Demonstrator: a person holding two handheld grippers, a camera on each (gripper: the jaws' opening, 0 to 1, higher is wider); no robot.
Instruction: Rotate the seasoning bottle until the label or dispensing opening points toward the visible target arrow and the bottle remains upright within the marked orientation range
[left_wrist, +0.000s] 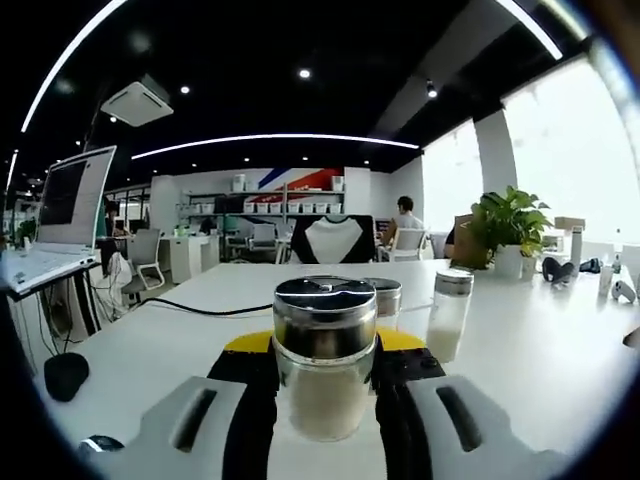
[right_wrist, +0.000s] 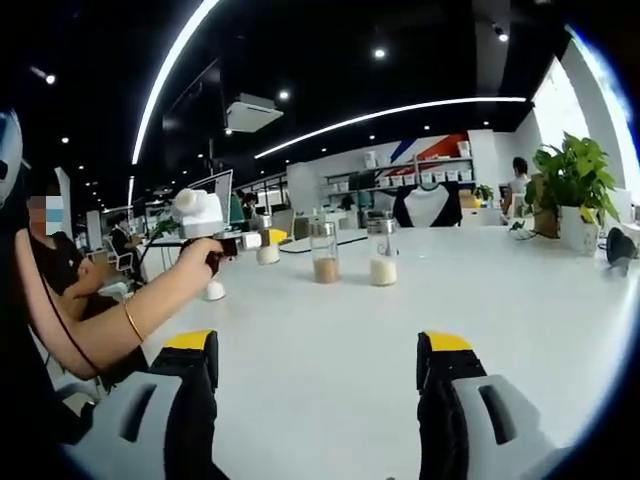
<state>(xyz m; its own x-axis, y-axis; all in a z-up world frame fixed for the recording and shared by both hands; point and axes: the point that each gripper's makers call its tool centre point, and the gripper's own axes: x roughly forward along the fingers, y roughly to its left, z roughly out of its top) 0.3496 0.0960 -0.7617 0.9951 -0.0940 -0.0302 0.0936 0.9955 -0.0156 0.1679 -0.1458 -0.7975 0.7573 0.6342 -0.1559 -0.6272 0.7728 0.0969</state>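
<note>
Progress: early stage, as judged. The seasoning bottle (left_wrist: 322, 395) stands upright on the white table (left_wrist: 530, 350), at the near middle of the left gripper view, clamped between the jaws of the left gripper (left_wrist: 325, 342), which press on its glass sides. No arrow or marked range can be made out on the table, and no label shows on the glass, so how far the turn has gone cannot be told. The grip looks made; the turn towards the target and the release seem still to come

Items, left to right, left gripper view:
- laptop (left_wrist: 62, 205), one, open, at the far left edge
- mouse (left_wrist: 65, 375), one, dark, on the table near the laptop
- cable (left_wrist: 215, 310), one, black, lying across the table
- bottles, three in all: the held one, a second (left_wrist: 386, 296) just behind it, a third (left_wrist: 449, 312) to its right, standing apart
- potted plant (left_wrist: 508, 222), one, at the far right

Items, right gripper view:
- hand (right_wrist: 200, 258), one, carrying the left gripper towards the row of three bottles
- right gripper (right_wrist: 318, 342), one, jaws wide apart, nothing between them, over bare table, well away from the bottles
</note>
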